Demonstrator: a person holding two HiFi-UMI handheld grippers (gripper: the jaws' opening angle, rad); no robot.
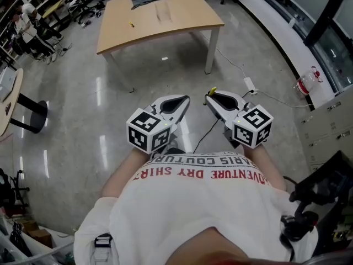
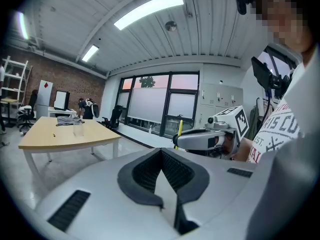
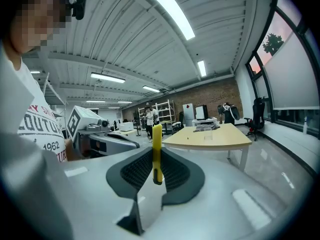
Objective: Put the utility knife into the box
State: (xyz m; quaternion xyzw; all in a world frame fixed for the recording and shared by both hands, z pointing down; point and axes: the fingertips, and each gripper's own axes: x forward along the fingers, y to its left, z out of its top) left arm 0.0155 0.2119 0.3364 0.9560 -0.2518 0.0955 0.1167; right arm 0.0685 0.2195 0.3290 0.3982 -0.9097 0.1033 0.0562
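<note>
Forward, right hand-held gripper clamping utility knife

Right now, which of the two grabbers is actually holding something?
The right gripper: a yellow utility knife stands clamped between its jaws. The left gripper has its jaws shut on nothing.

Head view overhead, gripper views facing table

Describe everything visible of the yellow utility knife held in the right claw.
The utility knife is a slim yellow bar, plastic by its look, standing upright. The right claw is shut on it, its ribbed dark pads pinching the lower part while the upper end sticks out beyond. No blade shows. Nothing else touches it.
</note>
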